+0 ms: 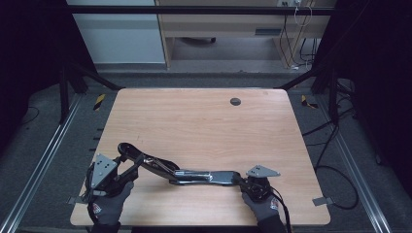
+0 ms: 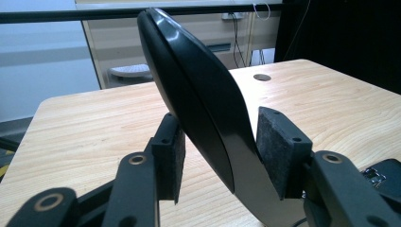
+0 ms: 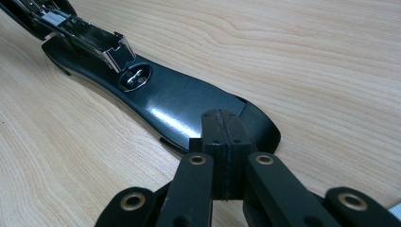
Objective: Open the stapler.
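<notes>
Stapler (image 1: 194, 174) lies swung fully open along the near edge of the table (image 1: 204, 121), its long axis running left to right between your 2 hands, base flat at the right and top arm (image 2: 198, 99) raised at the left. Your left gripper (image 1: 127, 171) brackets that arm with jaws part open (whether the pads (image 2: 279, 142) bite, I cannot tell). Your right gripper (image 3: 221, 142) presses its closed jaws onto the base's (image 3: 179, 101) near tip, pinning it.
</notes>
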{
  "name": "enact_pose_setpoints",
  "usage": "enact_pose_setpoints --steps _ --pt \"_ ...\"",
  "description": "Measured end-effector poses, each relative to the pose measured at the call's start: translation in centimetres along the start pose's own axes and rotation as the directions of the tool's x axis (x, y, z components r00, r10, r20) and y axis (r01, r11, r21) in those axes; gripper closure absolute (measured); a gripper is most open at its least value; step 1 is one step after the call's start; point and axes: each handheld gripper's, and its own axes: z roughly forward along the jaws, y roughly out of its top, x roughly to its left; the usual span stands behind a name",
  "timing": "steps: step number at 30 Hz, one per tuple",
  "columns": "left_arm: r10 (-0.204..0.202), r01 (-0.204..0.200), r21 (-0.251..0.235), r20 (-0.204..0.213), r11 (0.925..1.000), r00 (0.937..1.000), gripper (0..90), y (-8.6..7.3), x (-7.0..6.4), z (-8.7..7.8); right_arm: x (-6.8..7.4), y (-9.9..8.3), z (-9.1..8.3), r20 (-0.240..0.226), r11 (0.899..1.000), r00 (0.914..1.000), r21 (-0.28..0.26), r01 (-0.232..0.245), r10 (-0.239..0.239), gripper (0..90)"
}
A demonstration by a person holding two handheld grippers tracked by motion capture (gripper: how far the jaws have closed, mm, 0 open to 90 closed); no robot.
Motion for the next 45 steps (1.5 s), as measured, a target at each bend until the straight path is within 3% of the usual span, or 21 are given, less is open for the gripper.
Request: enact_pose_setpoints --steps 16,19,26,32,41,45 --pt "0.013 -0.013 0.002 -0.023 0.9999 0.9997 50.0 -0.2 0.0 -0.1 0.1 0.1 0.1 0.03 1.0 0.9995 0.004 -0.002 0.002 90.0" --pt "0.027 -0.027 0.01 -0.036 0.9996 0.999 45.4 -0.2 0.2 -0.4 0.1 0.1 0.0 0.044 1.0 0.999 0.01 -0.004 0.003 90.0" --pt "0.026 -0.026 0.016 -0.011 0.9996 0.9996 36.9 -0.4 0.1 -0.5 0.2 0.2 -0.3 0.035 1.0 0.9993 -0.016 0.013 -0.012 88.1" --pt "0.023 -0.022 0.019 -0.036 0.9996 0.9991 33.3 -0.2 0.0 -0.9 0.1 0.4 -0.8 0.027 1.0 0.9996 -0.029 0.006 -0.005 86.3" --pt "0.034 -0.031 0.07 -0.032 0.997 0.9989 27.2 -1.0 0.1 -1.7 -0.1 0.3 -1.3 0.023 1.0 0.9997 -0.03 0.001 -0.001 83.1" --pt "0.04 -0.036 0.101 -0.035 0.9942 0.9986 25.7 -2.1 0.1 -2.0 -0.3 0.1 -1.5 0.025 1.0 0.9997 -0.025 -0.007 0.008 81.4"
